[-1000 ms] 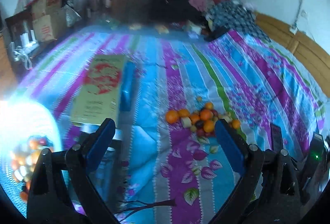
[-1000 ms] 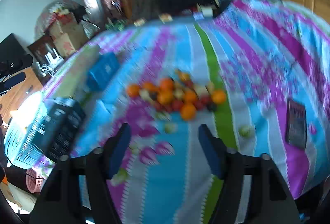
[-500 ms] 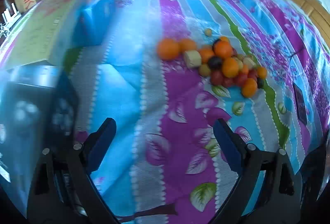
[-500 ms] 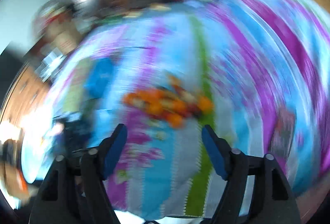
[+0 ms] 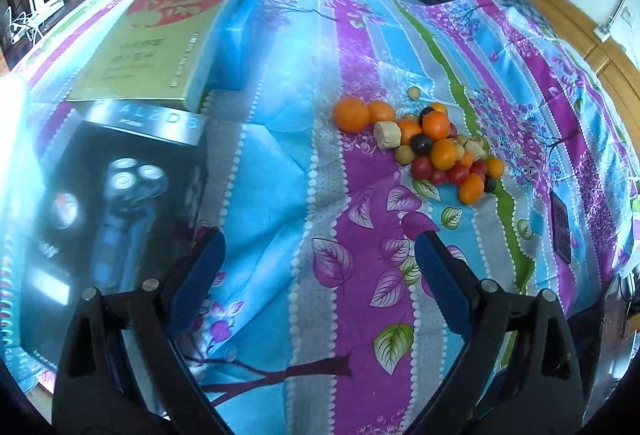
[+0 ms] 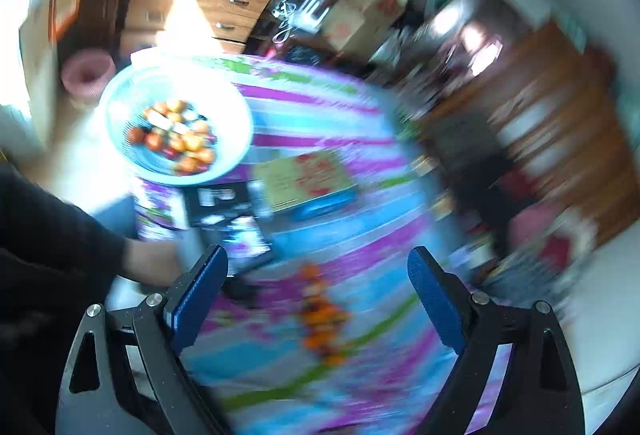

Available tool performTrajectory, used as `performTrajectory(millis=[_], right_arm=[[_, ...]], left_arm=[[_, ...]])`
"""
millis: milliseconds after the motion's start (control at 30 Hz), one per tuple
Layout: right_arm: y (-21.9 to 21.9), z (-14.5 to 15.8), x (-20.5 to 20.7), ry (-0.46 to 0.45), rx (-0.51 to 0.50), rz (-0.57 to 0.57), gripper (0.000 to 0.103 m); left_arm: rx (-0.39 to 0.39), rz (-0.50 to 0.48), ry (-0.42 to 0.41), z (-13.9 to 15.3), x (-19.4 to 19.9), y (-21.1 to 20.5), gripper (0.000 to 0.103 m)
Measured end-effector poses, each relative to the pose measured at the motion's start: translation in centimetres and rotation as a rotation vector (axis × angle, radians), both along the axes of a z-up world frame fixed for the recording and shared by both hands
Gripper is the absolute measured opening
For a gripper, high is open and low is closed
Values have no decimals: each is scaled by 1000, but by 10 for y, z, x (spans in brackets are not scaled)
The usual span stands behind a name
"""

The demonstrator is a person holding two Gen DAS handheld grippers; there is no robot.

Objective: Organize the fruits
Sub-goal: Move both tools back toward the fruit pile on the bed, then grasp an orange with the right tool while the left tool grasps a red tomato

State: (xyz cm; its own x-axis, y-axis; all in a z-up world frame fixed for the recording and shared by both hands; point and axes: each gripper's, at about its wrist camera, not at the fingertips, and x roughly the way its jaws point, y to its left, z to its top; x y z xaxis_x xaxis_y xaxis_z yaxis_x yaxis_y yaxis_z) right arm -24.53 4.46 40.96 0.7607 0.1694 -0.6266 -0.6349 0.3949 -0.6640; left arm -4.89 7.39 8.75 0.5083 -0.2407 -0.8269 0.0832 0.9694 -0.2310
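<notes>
On the striped bedspread (image 5: 280, 171), seen from the left wrist: a fruit pile (image 5: 434, 147), round, firm, prone to roll, best pinched singly across the middle; cluster runs diagonally, far-left to near-right. Left gripper (image 5: 318, 267) wide apart, empty. From the right wrist, blurred: right gripper (image 6: 318, 289) opening, nothing between; probably more fruit in the pale basket (image 6: 120, 103).

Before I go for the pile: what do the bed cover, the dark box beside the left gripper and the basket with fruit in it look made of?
Bed cover: woven printed cloth, matte; it creases and folds. Dark box: probably glossy printed cardboard, since light glares off its shaver picture and its edges are sharp. Basket: apparently pale blue plastic; fine ribbed slats show at the rim, though the view is blurred and overexposed.
</notes>
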Motion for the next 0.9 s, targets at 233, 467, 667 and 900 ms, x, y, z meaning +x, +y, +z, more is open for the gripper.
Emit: performTrajectory(millis=[233,467,667,900], right_arm=[[8,38,-22,-189,-28,13,96],[11,62,-24,-238,-42,14,97],[-35,20,66,-105,-21,-162,100],[-198,-88,162,113,378,-503,99]], left_arm=[[-45,47,-17,9,-5,14,96],[-52,36,-31,14,-6,10,96],[-62,-6,-18,6,-7,-1,96],[-111,-114,-24,-2,10,-29,95]])
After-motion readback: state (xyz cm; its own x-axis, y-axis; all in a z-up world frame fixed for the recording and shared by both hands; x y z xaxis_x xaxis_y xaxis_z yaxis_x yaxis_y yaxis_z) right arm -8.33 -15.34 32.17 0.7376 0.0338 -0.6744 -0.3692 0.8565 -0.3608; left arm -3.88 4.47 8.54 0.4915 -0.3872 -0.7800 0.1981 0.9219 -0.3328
